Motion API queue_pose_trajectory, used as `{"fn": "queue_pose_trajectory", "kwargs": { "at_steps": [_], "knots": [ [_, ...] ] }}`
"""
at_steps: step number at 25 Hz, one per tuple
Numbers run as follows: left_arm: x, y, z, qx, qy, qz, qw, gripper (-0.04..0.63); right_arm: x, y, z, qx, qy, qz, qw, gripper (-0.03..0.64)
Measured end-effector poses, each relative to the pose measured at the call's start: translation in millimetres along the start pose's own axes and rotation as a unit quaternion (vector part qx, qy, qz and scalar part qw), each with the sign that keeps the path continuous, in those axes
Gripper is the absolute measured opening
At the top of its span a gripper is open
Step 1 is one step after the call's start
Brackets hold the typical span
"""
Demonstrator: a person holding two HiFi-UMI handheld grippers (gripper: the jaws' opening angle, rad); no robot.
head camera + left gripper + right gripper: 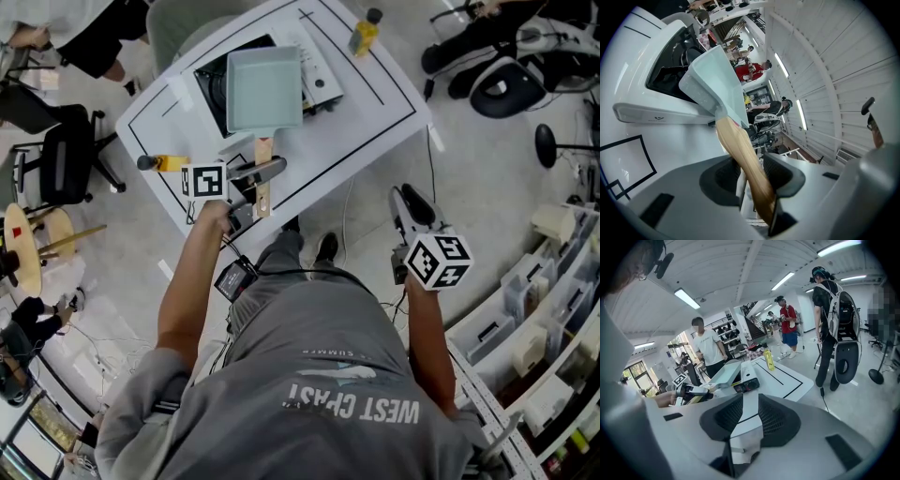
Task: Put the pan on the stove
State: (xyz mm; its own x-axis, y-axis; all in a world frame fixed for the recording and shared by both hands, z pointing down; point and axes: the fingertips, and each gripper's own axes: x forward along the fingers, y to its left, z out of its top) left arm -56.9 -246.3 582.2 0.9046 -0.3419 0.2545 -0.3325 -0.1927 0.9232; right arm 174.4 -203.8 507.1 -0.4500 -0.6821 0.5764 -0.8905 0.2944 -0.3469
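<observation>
A square pale-green pan [264, 89] with a wooden handle [263, 150] lies over the black top of the white stove [321, 82] on the white table [375, 112]. My left gripper [262, 180] is shut on the handle's near end. In the left gripper view the handle [745, 159] runs between the jaws of that gripper [752, 176], and the pan [717, 79] looks tilted over the stove [661, 112]. I cannot tell whether its base touches. My right gripper [407, 201] hangs off the table's near right corner. Its jaws [749, 420] are open and hold nothing.
A yellow bottle [366, 33] stands at the table's far edge. A yellow-handled tool [164, 162] lies at the left corner. An office chair [66, 164] and a wooden stool [28, 246] are to the left, shelving [544, 309] to the right. People stand around the table.
</observation>
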Motion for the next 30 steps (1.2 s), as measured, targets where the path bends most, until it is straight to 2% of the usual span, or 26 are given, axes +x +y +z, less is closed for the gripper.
{"fn": "queue_pose_trajectory", "kwargs": {
  "at_steps": [5,7,11,15,18,22,26,30],
  "knots": [
    [-3,-5,1,0.002,-0.001,-0.007,1.0,0.147,-2,4,-1,0.0,0.0,-0.001,1.0,0.11],
    [-4,-2,0,-0.002,0.0,0.001,1.0,0.147,-3,5,-1,0.002,-0.001,-0.002,1.0,0.11],
    [-4,-5,1,0.023,0.003,-0.003,0.9997,0.147,-5,5,-4,0.003,-0.001,-0.003,1.0,0.11],
    [-1,-11,1,0.021,0.002,-0.018,0.9996,0.147,-7,7,-7,0.005,-0.001,-0.004,1.0,0.109],
    [-3,-8,-2,0.01,0.004,-0.007,0.9999,0.147,-9,6,-8,0.008,-0.003,-0.007,1.0,0.109],
    [0,-11,-1,0.02,0.008,-0.013,0.9997,0.147,-11,3,-8,0.011,-0.005,-0.009,1.0,0.109],
    [-3,-4,-1,0.023,0.004,0.012,0.9996,0.144,-17,0,-13,0.017,-0.003,-0.011,1.0,0.109],
    [-2,-2,1,0.015,0.001,0.011,0.9998,0.143,-14,-3,-13,0.02,-0.001,-0.011,1.0,0.109]
  ]
}}
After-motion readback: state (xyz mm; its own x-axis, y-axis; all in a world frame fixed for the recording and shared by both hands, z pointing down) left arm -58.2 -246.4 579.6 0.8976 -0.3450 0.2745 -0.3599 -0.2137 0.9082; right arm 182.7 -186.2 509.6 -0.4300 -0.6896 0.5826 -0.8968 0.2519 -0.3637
